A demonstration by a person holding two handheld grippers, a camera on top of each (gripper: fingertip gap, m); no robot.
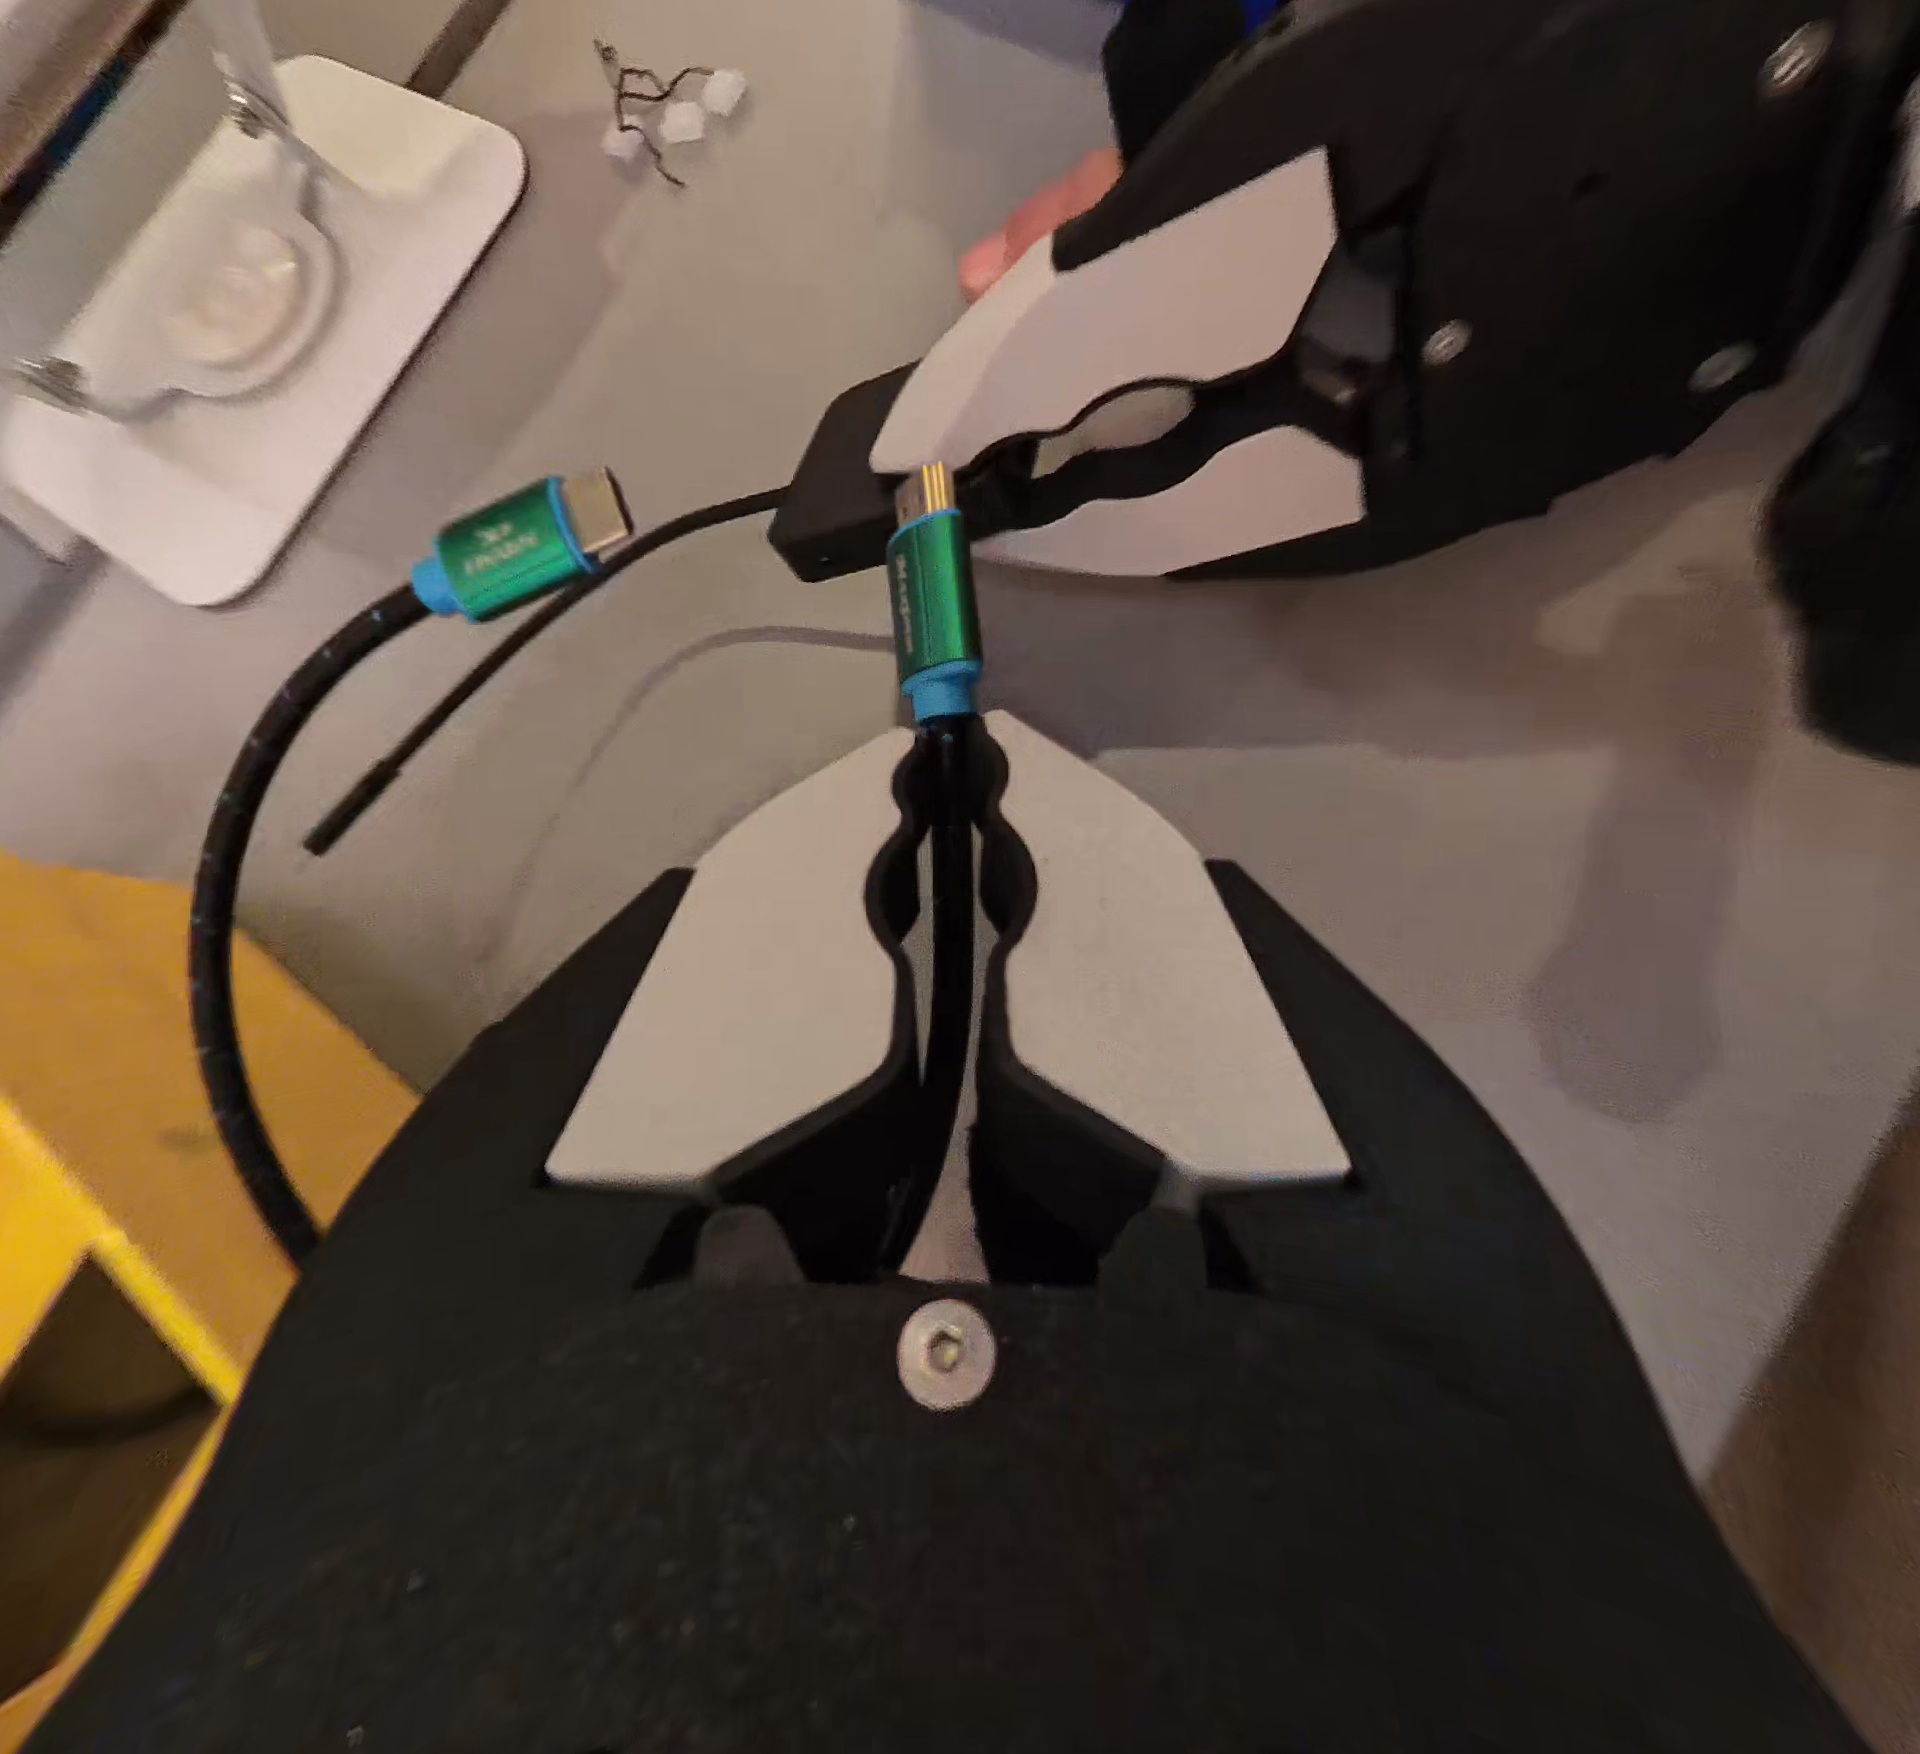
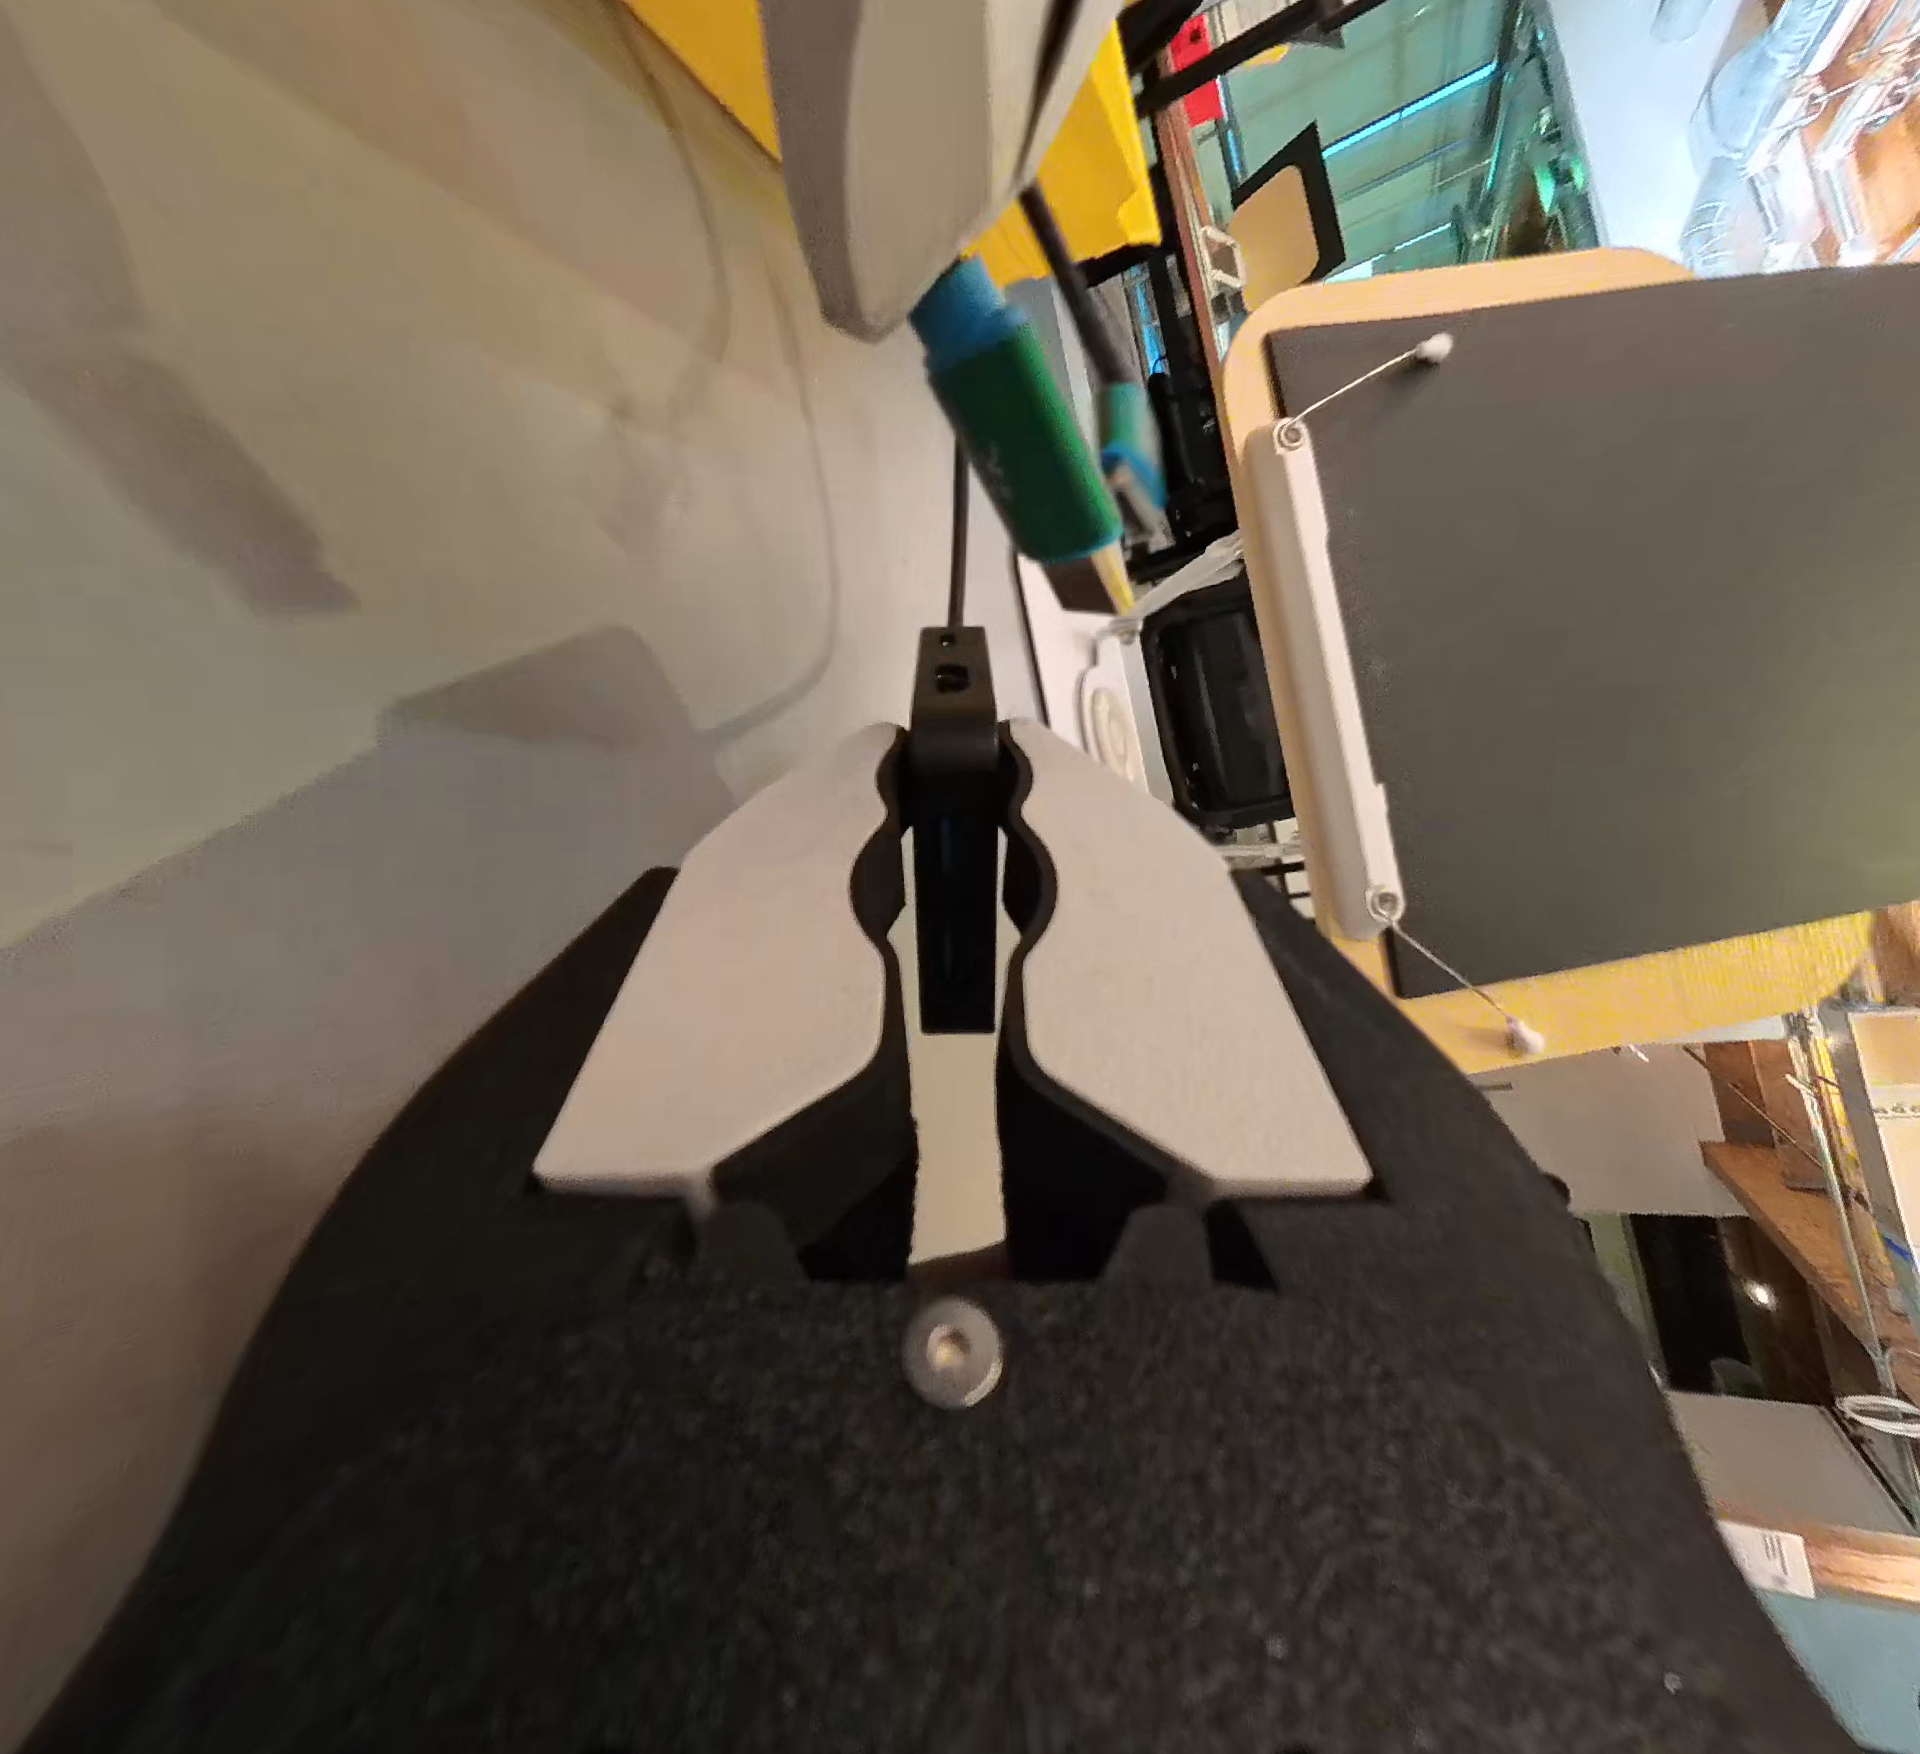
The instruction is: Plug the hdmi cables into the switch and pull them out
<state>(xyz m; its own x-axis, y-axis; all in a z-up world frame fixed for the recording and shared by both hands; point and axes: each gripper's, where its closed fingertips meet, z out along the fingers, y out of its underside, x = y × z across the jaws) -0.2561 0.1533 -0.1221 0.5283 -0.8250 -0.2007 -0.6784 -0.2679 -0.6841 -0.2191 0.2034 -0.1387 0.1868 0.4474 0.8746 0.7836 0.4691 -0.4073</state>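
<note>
My left gripper (image 1: 951, 733) is shut on a black braided HDMI cable just behind its green plug (image 1: 932, 587). The plug points up, its metal tip close in front of the black switch (image 1: 842, 499) and apart from it. My right gripper (image 2: 948, 730) is shut on the switch (image 2: 948, 696) and holds it above the table; it also shows in the left wrist view (image 1: 935, 447). A second green HDMI plug (image 1: 525, 546) lies loose on the table to the left. In the right wrist view the held plug (image 2: 1023, 457) hangs beyond the switch.
A white stand base (image 1: 260, 333) sits at the left on the grey table (image 1: 1351, 873). A yellow box (image 1: 94, 1133) is at the lower left. Small white clips with black wire (image 1: 675, 115) lie at the back. A thin black cable (image 1: 540, 655) runs from the switch.
</note>
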